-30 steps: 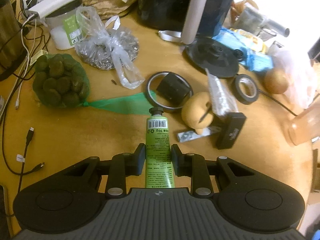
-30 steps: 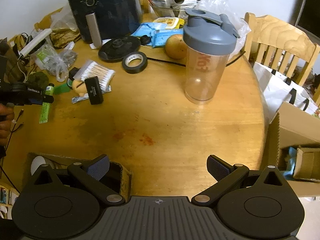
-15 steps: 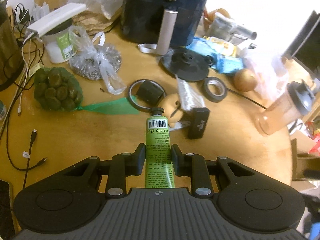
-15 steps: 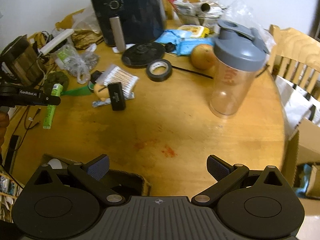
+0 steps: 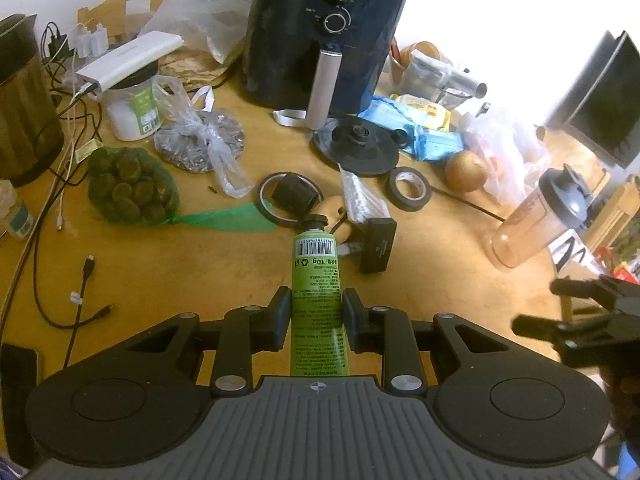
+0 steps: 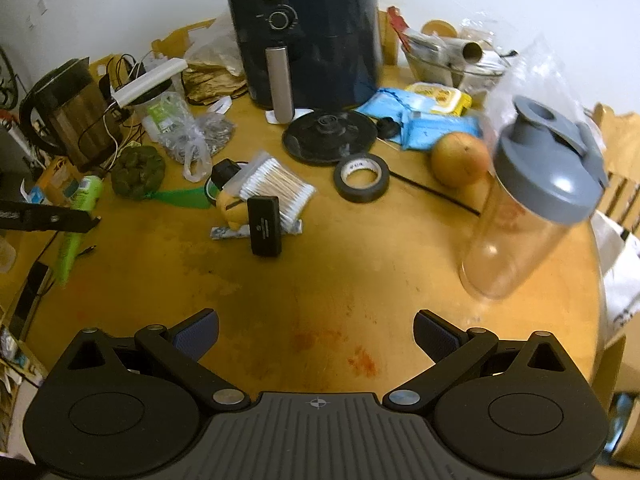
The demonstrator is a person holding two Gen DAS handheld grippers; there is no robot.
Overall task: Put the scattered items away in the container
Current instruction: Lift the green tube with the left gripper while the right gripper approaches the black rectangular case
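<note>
My left gripper (image 5: 316,308) is shut on a green tube (image 5: 316,280) with a black cap, held high above the round wooden table (image 5: 180,264). From the right wrist view the tube (image 6: 76,220) hangs at the far left in the left gripper (image 6: 52,220). My right gripper (image 6: 316,330) is open and empty over the table's near part. Scattered on the table are a pack of cotton swabs (image 6: 276,182), a small black box (image 6: 263,230), a roll of black tape (image 6: 361,176) and a yellow toy (image 6: 232,204). No container shows now.
A black air fryer (image 6: 308,28) stands at the back, a black round lid (image 6: 330,140) before it. A shaker bottle (image 6: 532,208) and an orange (image 6: 460,158) are at right. A kettle (image 6: 72,112), cables (image 5: 60,240), a green net bag (image 5: 128,188) and plastic bags sit at left.
My left gripper has risen and pulled back with the tube, so more of the table shows. My right gripper has moved forward and up, and the cardboard box edge has left its view.
</note>
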